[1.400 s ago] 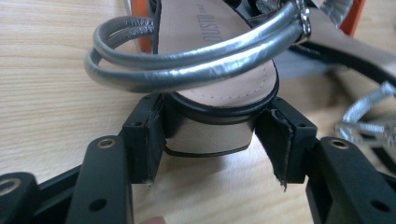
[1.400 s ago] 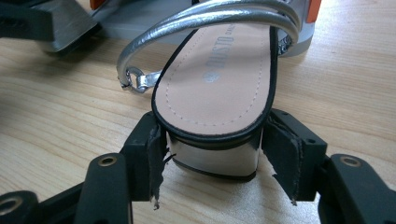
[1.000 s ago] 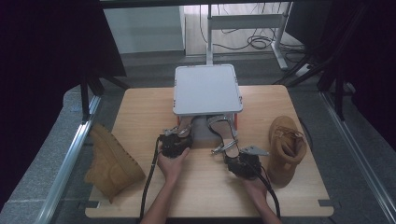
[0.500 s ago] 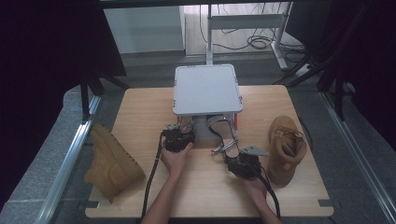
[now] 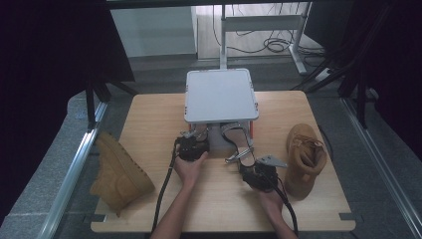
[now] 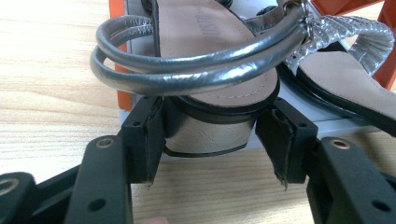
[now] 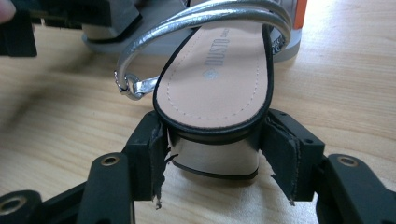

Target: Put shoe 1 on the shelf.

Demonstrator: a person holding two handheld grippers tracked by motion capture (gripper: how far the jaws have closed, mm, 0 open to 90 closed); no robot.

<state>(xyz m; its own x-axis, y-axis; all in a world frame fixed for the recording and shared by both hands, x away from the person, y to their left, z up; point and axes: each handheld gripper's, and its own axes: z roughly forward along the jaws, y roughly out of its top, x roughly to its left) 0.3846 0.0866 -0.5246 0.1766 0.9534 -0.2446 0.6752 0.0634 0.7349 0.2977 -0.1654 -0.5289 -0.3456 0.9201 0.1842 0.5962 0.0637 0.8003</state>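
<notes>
Under the grey box's (image 5: pixel 221 94) near edge, left tool (image 6: pixel 210 140) grips one sandal heel (image 6: pixel 205 135), right tool (image 7: pixel 212 154) grips the other sandal heel (image 7: pixel 212 156); bare bench (image 5: pixel 219 206) lies behind both hands

High view overhead facing forward, gripper views close behind sandal heels (image 6: pixel 205 135), sharing the sandals

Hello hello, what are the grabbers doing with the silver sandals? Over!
Left gripper closed on left sandal's heel. Right gripper closed on right sandal's heel. Sandal toes under grey box. Brown boots off to both sides, not blocking.
</notes>
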